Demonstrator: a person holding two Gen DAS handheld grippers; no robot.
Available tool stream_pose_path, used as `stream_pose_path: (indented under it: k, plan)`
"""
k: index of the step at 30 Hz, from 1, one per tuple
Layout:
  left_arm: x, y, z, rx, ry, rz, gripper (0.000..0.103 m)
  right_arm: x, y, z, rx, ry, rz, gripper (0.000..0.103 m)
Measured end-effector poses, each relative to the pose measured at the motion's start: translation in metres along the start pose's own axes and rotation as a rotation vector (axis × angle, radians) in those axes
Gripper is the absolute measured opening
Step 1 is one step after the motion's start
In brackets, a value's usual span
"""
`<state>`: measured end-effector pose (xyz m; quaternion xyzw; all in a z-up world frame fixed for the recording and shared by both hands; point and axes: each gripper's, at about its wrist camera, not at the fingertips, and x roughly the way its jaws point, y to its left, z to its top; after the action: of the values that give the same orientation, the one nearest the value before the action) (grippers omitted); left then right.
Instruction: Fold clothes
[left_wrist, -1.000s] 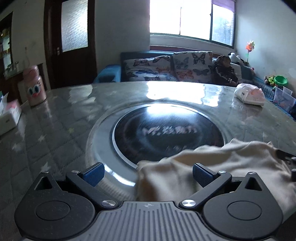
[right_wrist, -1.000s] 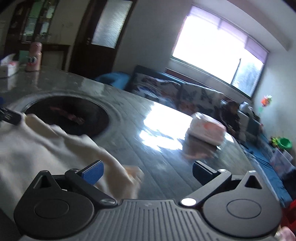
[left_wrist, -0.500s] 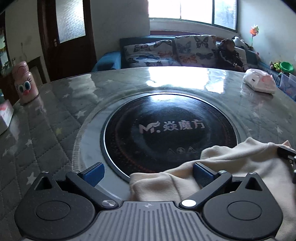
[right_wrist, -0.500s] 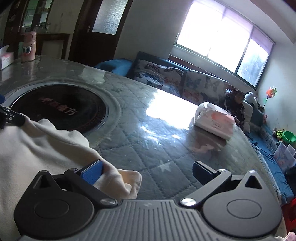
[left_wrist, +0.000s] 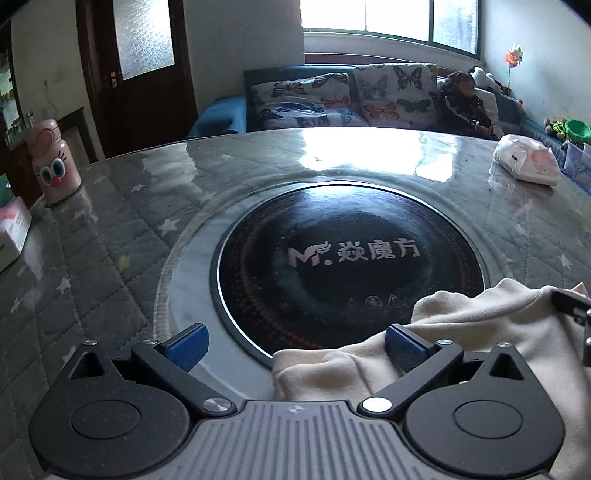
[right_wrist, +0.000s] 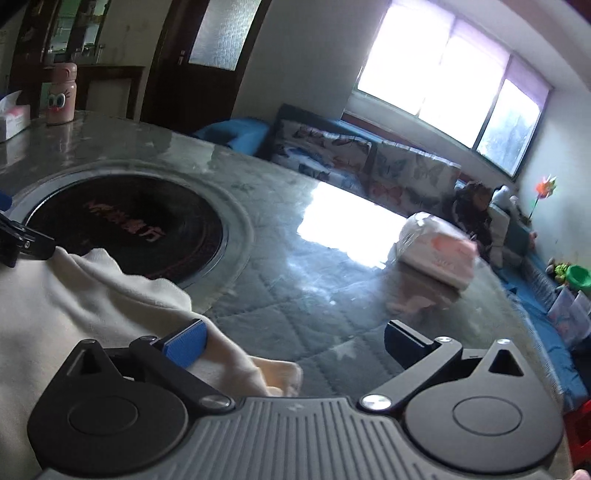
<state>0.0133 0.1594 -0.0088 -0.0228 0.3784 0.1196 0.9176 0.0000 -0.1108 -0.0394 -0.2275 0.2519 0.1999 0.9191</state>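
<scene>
A cream garment (left_wrist: 480, 332) lies bunched on the round table, partly over the black hotplate (left_wrist: 351, 266). My left gripper (left_wrist: 295, 347) is open; the garment's left corner lies under its right finger and between the jaws. My right gripper (right_wrist: 295, 343) is open; the garment (right_wrist: 74, 314) lies under its left finger, with its right corner between the jaws. Each gripper's black tip shows at the edge of the other's view.
A grey quilted cover (left_wrist: 92, 258) under glass tops the table. A pink bottle (left_wrist: 55, 166) and a tissue box (left_wrist: 11, 232) stand at the far left. A white tissue pack (right_wrist: 439, 251) lies at the far right. A sofa (left_wrist: 351, 96) stands behind.
Both grippers have tilted and shifted a little over the garment, so more of the hotplate shows. Both stay open. The garment's edge has shifted slightly.
</scene>
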Motion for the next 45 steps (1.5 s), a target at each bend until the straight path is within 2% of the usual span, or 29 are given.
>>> stream_pose_path:
  k: [4, 6, 11, 14, 19, 26, 30, 36, 39, 45]
  plan:
    - [-0.014, 0.000, -0.003, -0.021, -0.026, 0.008, 0.103, -0.021, 0.010, 0.002, -0.029, -0.042, 0.025, 0.103]
    - [-0.024, -0.001, -0.005, -0.029, -0.046, -0.019, 0.103, -0.031, 0.018, 0.002, -0.049, -0.064, 0.035, 0.103]
    - [-0.042, -0.004, -0.015, -0.012, -0.084, -0.078, 0.103, -0.039, 0.030, -0.008, -0.072, -0.056, 0.051, 0.103]
    - [-0.037, -0.002, -0.025, -0.005, -0.058, -0.027, 0.103, -0.044, 0.037, -0.015, -0.086, -0.051, 0.060, 0.103]
    - [-0.038, 0.016, -0.037, -0.073, -0.050, -0.058, 0.103, -0.049, 0.034, -0.028, -0.084, -0.036, 0.047, 0.103]
    - [-0.053, 0.024, -0.048, -0.079, -0.083, -0.032, 0.103, -0.061, 0.022, -0.034, -0.056, -0.043, 0.023, 0.103]
    - [-0.065, 0.025, -0.053, -0.098, -0.092, -0.044, 0.103, -0.073, 0.033, -0.028, -0.056, -0.088, 0.053, 0.103]
    - [-0.077, 0.016, -0.066, -0.061, -0.102, -0.074, 0.103, -0.081, 0.068, -0.021, -0.090, -0.132, 0.138, 0.103]
    - [-0.077, 0.022, -0.075, -0.065, -0.098, -0.062, 0.103, -0.079, 0.075, -0.025, -0.107, -0.118, 0.144, 0.103]
    - [-0.080, 0.037, -0.085, -0.096, -0.110, -0.055, 0.103, -0.080, 0.060, -0.040, -0.093, -0.093, 0.116, 0.103]
